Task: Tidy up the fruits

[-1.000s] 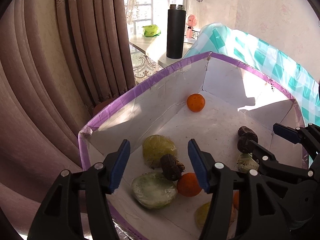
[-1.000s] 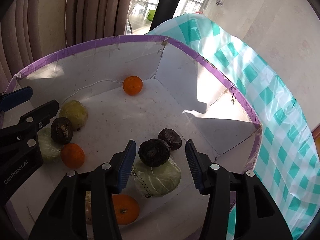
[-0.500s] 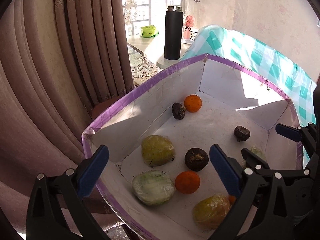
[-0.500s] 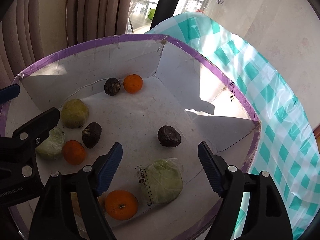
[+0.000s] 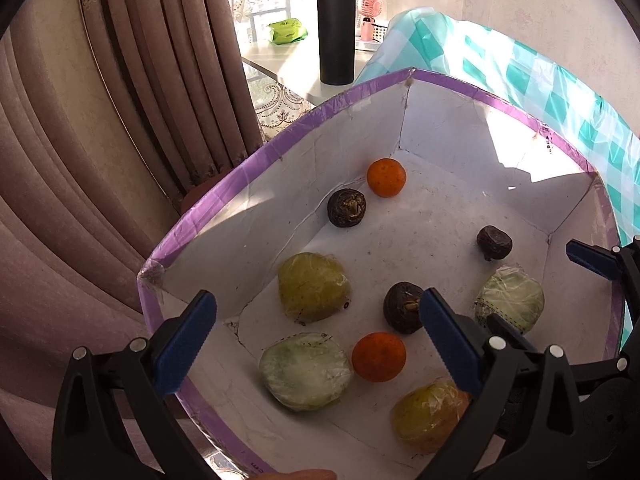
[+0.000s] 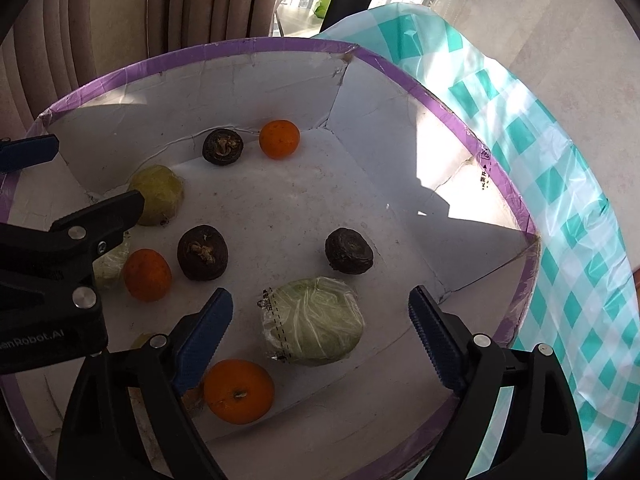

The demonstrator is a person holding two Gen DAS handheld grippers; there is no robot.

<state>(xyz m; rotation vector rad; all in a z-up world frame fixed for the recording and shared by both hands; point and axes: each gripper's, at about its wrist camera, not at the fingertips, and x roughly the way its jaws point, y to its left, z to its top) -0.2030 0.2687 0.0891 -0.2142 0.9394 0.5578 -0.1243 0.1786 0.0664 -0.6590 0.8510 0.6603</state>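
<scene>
1. Your left gripper (image 5: pixel 318 340) stands with its blue-padded jaws wide apart above the near left corner of the white cardboard box with a purple taped rim (image 5: pixel 240 184); the jaws have just been opening and nothing is clamped between them.
2. Your right gripper (image 6: pixel 320 332) has also just been opening. Its jaws are spread, and the pale green plastic-wrapped cabbage-like piece (image 6: pixel 314 322) lies on the box floor between the pads, free of both.
3. In the left wrist view, a dark brown wrinkled round fruit (image 5: pixel 403 307) sits just at 9 o'clock of the right-hand pad, with a small orange (image 5: pixel 379 357) just at its 7 o'clock.
4. At 9 o'clock of that orange lies a pale green wrapped piece (image 5: pixel 306 370); a yellow-green wrapped piece (image 5: pixel 314 287) lies at its 12 o'clock, near the left wall.
5. A second dark brown fruit (image 5: pixel 346 208) and a second orange (image 5: pixel 386 177) sit side by side in the far corner.
6. A third dark fruit (image 5: pixel 494 242) rests apart at 2 o'clock on the floor.
7. In the right wrist view, a stemmed orange (image 6: pixel 239 391) lies at 7 o'clock of the cabbage-like piece.
8. Beyond the box stand a tall black flask (image 5: pixel 335 34) and a teal-and-white checked cloth (image 5: pixel 560 96).
</scene>
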